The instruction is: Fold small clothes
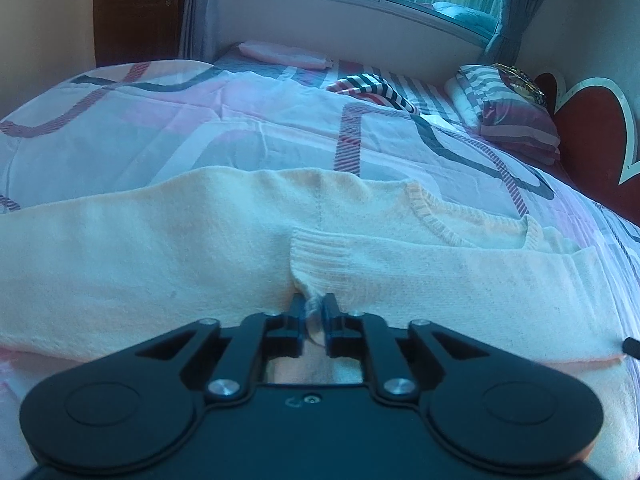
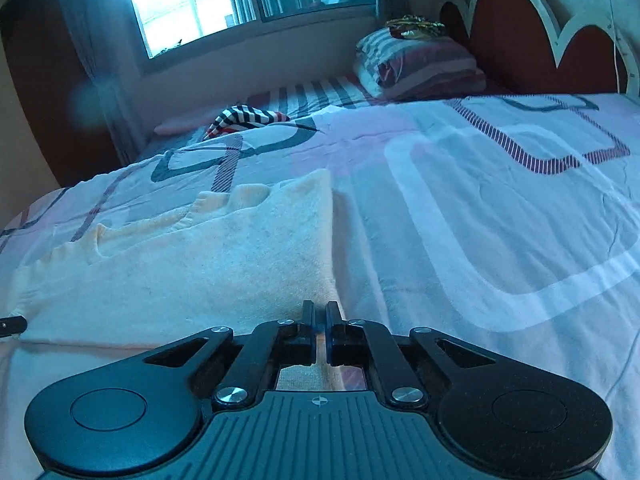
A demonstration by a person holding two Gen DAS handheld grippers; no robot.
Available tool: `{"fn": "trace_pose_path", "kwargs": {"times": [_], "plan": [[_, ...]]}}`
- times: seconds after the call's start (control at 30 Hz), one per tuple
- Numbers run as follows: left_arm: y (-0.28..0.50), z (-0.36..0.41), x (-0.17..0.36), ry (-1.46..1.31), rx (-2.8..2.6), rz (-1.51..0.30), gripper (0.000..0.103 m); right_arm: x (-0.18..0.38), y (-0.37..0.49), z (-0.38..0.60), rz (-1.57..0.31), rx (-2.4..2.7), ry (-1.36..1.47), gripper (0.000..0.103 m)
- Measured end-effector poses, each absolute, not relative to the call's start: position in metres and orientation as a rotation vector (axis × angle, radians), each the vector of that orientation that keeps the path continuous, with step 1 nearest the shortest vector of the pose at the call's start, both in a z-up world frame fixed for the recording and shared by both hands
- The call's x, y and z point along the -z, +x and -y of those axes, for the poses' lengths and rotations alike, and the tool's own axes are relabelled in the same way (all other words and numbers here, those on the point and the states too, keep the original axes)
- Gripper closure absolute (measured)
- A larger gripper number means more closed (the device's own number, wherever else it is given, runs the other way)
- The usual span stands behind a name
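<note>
A cream knit sweater (image 1: pixel 160 248) lies spread across the bed, its ribbed neckline (image 1: pixel 448 220) toward the right. My left gripper (image 1: pixel 314 306) is shut on the ribbed cuff (image 1: pixel 320 264) of a sleeve that is folded over the sweater's body. In the right wrist view the same sweater (image 2: pixel 192 264) lies to the left, and my right gripper (image 2: pixel 320 310) is shut on its near right edge, low on the bed.
A patterned pink, white and grey bedspread (image 2: pixel 480 208) covers the bed. A striped garment (image 1: pixel 372 88) and folded striped bedding (image 1: pixel 516 120) lie at the far side. A red heart-shaped headboard (image 2: pixel 520 48) stands at the right. A window (image 2: pixel 180 4) is behind.
</note>
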State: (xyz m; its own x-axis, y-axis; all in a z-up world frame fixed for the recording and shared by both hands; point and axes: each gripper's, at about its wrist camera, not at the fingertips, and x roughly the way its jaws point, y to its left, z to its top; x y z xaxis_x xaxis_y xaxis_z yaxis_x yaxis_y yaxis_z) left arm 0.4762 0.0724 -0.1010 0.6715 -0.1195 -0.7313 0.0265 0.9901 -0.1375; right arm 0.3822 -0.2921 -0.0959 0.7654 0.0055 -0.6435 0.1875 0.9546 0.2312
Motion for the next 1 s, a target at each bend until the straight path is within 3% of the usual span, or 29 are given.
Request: {"fn": "trace_pose_path", "kwargs": {"times": [0.1, 0.33, 0.47, 0.67, 0.9, 1.0], "plan": [[0.462, -0.069, 0.086, -0.039, -0.023, -0.713, 0.047, 0.088, 0.385, 0.290, -0.659, 0.064, 0.294, 0.099], [0.474, 0.002, 0.094, 0.063, 0.162, -0.708, 0.047, 0.097, 0.427, 0.236, -0.670, -0.148, 0.288, 0.099], [0.485, 0.005, 0.110, 0.067, 0.141, -0.748, 0.047, 0.108, 0.438, 0.214, -0.689, -0.250, 0.181, 0.099], [0.491, -0.033, 0.116, 0.065, 0.054, -0.731, 0.040, 0.120, 0.444, 0.307, -0.705, 0.018, 0.325, 0.103], [0.503, -0.019, 0.106, 0.056, 0.066, -0.726, 0.045, 0.115, 0.503, 0.321, -0.746, 0.073, 0.255, 0.103], [0.516, -0.010, 0.112, 0.088, 0.084, -0.770, 0.039, 0.117, 0.530, 0.331, -0.773, 0.076, 0.243, 0.103]]}}
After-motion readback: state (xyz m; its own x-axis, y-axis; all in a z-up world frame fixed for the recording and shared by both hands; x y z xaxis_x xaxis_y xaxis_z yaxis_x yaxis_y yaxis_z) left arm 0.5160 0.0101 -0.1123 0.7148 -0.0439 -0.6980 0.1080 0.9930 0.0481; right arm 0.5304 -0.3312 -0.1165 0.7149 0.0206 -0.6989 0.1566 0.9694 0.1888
